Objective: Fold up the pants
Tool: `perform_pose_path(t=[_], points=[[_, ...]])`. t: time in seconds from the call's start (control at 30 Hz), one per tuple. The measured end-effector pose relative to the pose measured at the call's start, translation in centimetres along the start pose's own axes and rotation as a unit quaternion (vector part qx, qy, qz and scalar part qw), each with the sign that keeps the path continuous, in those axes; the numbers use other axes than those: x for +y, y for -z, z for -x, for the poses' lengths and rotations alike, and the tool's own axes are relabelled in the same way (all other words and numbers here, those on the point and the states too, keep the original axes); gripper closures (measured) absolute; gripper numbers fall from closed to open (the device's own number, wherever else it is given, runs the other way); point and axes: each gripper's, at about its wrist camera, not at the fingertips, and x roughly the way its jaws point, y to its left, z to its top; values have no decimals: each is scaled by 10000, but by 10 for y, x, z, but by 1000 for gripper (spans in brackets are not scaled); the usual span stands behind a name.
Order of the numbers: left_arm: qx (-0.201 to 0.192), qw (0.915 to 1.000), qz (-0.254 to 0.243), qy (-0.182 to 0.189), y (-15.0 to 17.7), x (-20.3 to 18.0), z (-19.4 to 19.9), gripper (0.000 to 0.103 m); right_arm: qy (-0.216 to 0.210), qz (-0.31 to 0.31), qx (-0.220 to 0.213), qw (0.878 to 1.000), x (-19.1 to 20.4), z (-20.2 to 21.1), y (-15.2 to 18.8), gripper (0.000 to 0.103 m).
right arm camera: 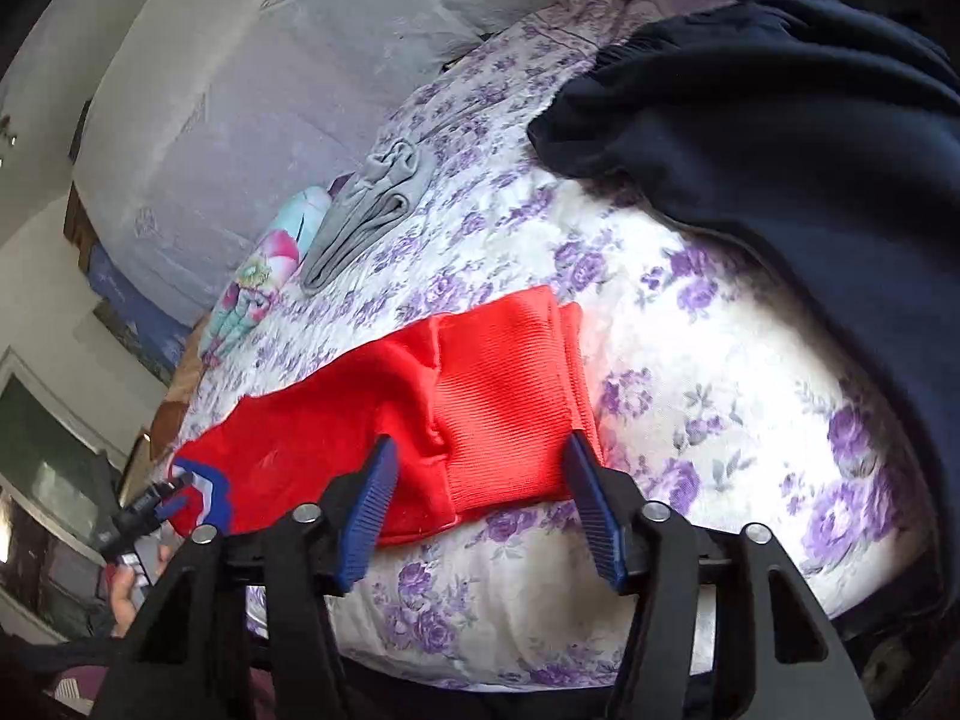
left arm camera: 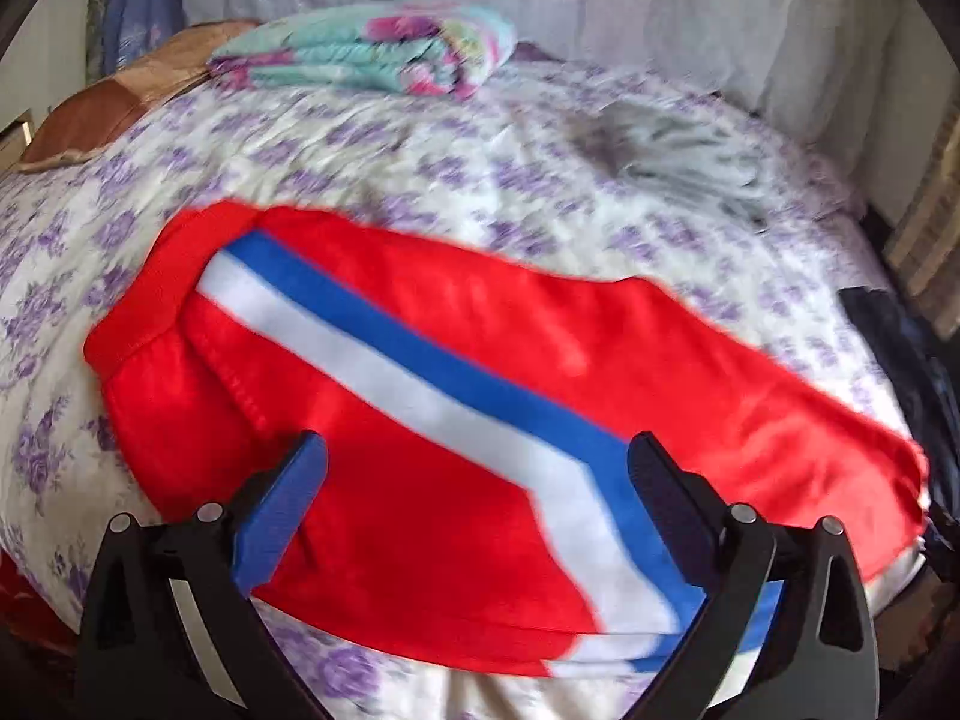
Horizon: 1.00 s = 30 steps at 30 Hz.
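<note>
Red pants with a blue and white side stripe lie flat across a bed with a purple-flowered sheet. My left gripper is open and empty, jaws wide apart just above the pants near the stripe. In the right wrist view the ribbed red cuffs of the pants lie at the near bed edge. My right gripper is open, its fingers either side of the cuffs, holding nothing. The left gripper shows at the far end of the pants.
A folded floral blanket and a brown pillow lie at the head of the bed. A grey garment lies mid-bed. A dark navy garment lies to the right, close to the cuffs. A white curtain hangs behind.
</note>
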Motion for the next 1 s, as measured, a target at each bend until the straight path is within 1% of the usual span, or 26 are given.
perform_pose_path(t=[0.03, 0.07, 0.1, 0.13, 0.17, 0.23, 0.27, 0.37, 0.43, 0.5, 0.53, 0.6, 0.63, 0.67, 0.7, 0.73, 0.77, 0.8, 0.83, 0.87, 0.9, 0.93, 1.0], points=[[-272, 9996, -11, 40, 0, 4, 4, 5, -62, 8, -85, 9999, 2, 4, 0, 47], [-279, 9996, 35, -34, -1, 7, 7, 6, -54, 72, -175, 9998, 7, 8, -1, 46], [-196, 9996, 188, 44, -3, 10, 9, 5, -56, 122, -318, 9994, 10, 15, -1, 44], [-215, 9990, 371, 160, -5, 13, 15, 5, -21, 164, -439, 9989, 12, 22, -1, 39], [-260, 9982, 490, 239, -5, 15, 20, 5, 106, 174, -534, 9984, 14, 30, -2, 32], [-272, 9972, 614, 329, -5, 18, 26, 5, 396, 44, -573, 9976, 13, 39, 1, 27], [-270, 9968, 635, 415, -3, 18, 29, 5, 435, -75, -465, 9979, 12, 38, 7, 27], [-266, 9956, 638, 628, 2, 13, 35, 5, 75, -219, -66, 9997, 13, 22, 26, 27], [-203, 9943, 632, 829, 4, 6, 36, 5, -39, -219, 89, 9997, 16, 9, 35, 26], [-136, 9941, 512, 949, 5, -3, 36, 5, -233, -318, -22, 9992, 15, 0, 36, 25], [-126, 9945, 423, 951, 7, -8, 37, 5, -380, -356, -122, 9986, 14, -4, 34, 25], [-115, 9952, 309, 926, 9, -13, 38, 5, -522, -550, -236, 9968, 10, -11, 29, 25], [-104, 9952, 297, 932, 10, -14, 38, 5, -589, -547, -293, 9963, 11, -14, 25, 25], [-87, 9950, 309, 947, 11, -13, 38, 5, -601, -409, -387, 9966, 14, -17, 22, 27], [-57, 9946, 355, 972, 12, -11, 36, 5, -553, -302, -455, 9970, 16, -21, 19, 28], [-38, 9943, 404, 985, 13, -9, 36, 5, -528, -218, -509, 9971, 17, -24, 19, 37], [-22, 9939, 467, 1004, 14, -6, 34, 5, -494, -151, -550, 9972, 19, -27, 17, 68], [2, 9933, 533, 1028, 15, -4, 33, 5, -561, -159, -509, 9970, 18, -30, 15, 79], [17, 9929, 575, 1045, 15, -2, 33, 5, -639, -166, -511, 9965, 20, -31, 14, 81], [12, 9924, 608, 1070, 16, 0, 34, 5, -473, 53, -637, 9968, 30, -25, 13, 81], [-14, 9922, 620, 1077, 16, 1, 36, 5, -254, 399, -725, 9963, 46, -20, 9, 82], [-44, 9924, 610, 1070, 16, 1, 39, 5, -13, 880, -835, 9926, 69, -16, 6, 82], [-93, 9929, 582, 1037, 15, 2, 43, 5, 412, 2052, -977, 9730, 128, -14, 4, 81]])
